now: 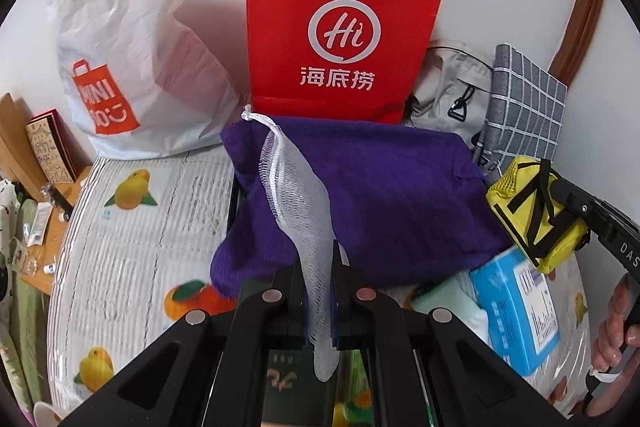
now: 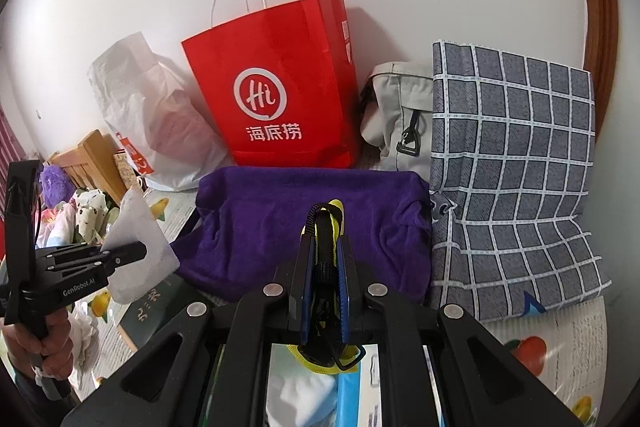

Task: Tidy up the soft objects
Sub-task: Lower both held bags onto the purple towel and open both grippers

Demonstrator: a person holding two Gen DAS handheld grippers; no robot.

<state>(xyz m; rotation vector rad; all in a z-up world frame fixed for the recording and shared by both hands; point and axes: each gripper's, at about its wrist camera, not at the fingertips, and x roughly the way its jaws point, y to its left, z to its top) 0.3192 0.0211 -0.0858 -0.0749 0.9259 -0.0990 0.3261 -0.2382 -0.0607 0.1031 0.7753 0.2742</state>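
Observation:
My left gripper [image 1: 316, 251] is shut on a white mesh net pouch [image 1: 298, 195] with a drawstring, which drapes up over a folded purple towel [image 1: 384, 187]. In the right wrist view this left gripper [image 2: 138, 251] shows at the left with the white mesh pouch [image 2: 136, 227] in it. My right gripper [image 2: 324, 239] is shut on a yellow pouch with black straps [image 2: 328, 251], held in front of the purple towel [image 2: 304, 227]. The left wrist view shows that yellow pouch [image 1: 536, 215] at the right, clamped by the right gripper [image 1: 560, 193].
A red paper bag [image 1: 344, 27] and a white plastic bag [image 1: 132, 39] lean on the wall behind the towel. A grey bag [image 2: 400, 115] and a grey checked cushion [image 2: 516, 179] stand at the right. A blue box [image 1: 516, 311] and a fruit-print cover [image 1: 132, 247] lie below.

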